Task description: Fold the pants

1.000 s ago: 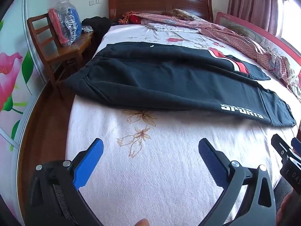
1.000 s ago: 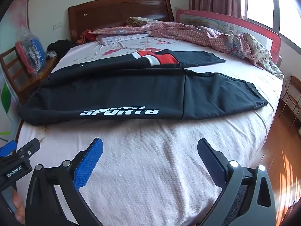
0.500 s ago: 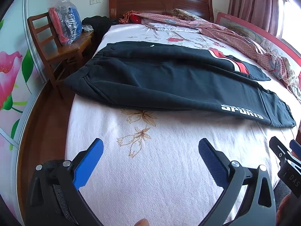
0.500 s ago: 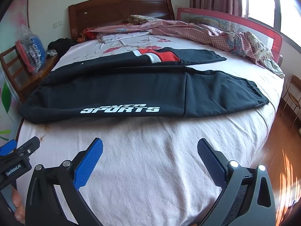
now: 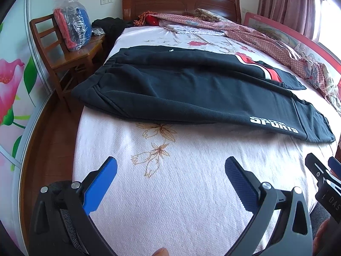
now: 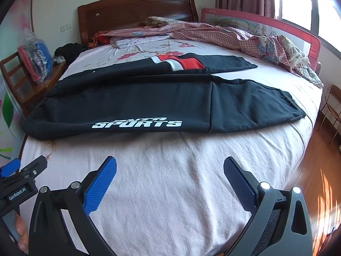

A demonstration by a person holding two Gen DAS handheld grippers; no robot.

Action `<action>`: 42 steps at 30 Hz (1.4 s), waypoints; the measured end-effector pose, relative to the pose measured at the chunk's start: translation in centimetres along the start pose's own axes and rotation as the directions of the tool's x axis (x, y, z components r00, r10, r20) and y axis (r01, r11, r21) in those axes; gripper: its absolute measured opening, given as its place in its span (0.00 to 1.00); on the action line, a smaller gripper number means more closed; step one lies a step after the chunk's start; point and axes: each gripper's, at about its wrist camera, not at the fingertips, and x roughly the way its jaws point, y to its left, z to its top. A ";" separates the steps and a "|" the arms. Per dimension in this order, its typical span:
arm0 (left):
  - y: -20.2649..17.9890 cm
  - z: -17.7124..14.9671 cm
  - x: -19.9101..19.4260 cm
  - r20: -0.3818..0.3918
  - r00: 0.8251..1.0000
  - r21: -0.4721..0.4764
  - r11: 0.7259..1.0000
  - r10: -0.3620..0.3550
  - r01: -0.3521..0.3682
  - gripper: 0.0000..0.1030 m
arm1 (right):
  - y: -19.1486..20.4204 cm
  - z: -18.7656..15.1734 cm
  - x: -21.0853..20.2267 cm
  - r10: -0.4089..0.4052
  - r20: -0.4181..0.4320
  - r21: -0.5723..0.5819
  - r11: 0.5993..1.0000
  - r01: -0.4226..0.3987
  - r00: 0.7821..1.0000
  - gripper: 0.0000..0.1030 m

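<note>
Black sports pants (image 5: pixel 181 89) (image 6: pixel 149 98) lie spread flat across the bed, waistband to the left, both legs running right. White "SPORTS" lettering (image 6: pixel 137 123) marks the near leg and a red and white patch (image 6: pixel 177 61) the far one. My left gripper (image 5: pixel 170 166) hovers open over the bare sheet, short of the pants' near edge, nothing between its blue pads. My right gripper (image 6: pixel 170 165) is likewise open and empty above the sheet, below the lettering. Each gripper shows at the other view's edge.
A pink-white bed sheet (image 5: pixel 170 192) covers the bed. A wooden chair (image 5: pixel 64 59) with a plastic-wrapped bundle stands at the left bedside. A rumpled patterned quilt (image 6: pixel 245 36) lies along the far right by a red bed rail (image 6: pixel 266 23). Wooden floor (image 6: pixel 319 181) lies to the right.
Both grippers have drifted only slightly; the views shift a little. The pants lie unmoved and both grippers remain open.
</note>
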 end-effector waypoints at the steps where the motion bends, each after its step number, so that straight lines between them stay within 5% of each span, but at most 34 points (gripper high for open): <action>1: 0.0 0.0 0.0 0.000 1.000 0.000 1.000 0.000 0.000 0.98 | 0.0 0.0 0.0 0.000 0.000 0.000 1.000 0.000 1.000 0.97; 42: 0.1 -0.2 0.4 -0.016 1.000 0.001 1.000 -0.001 0.001 0.98 | 0.0 0.0 0.3 0.008 -0.011 0.010 1.000 -0.007 1.000 0.97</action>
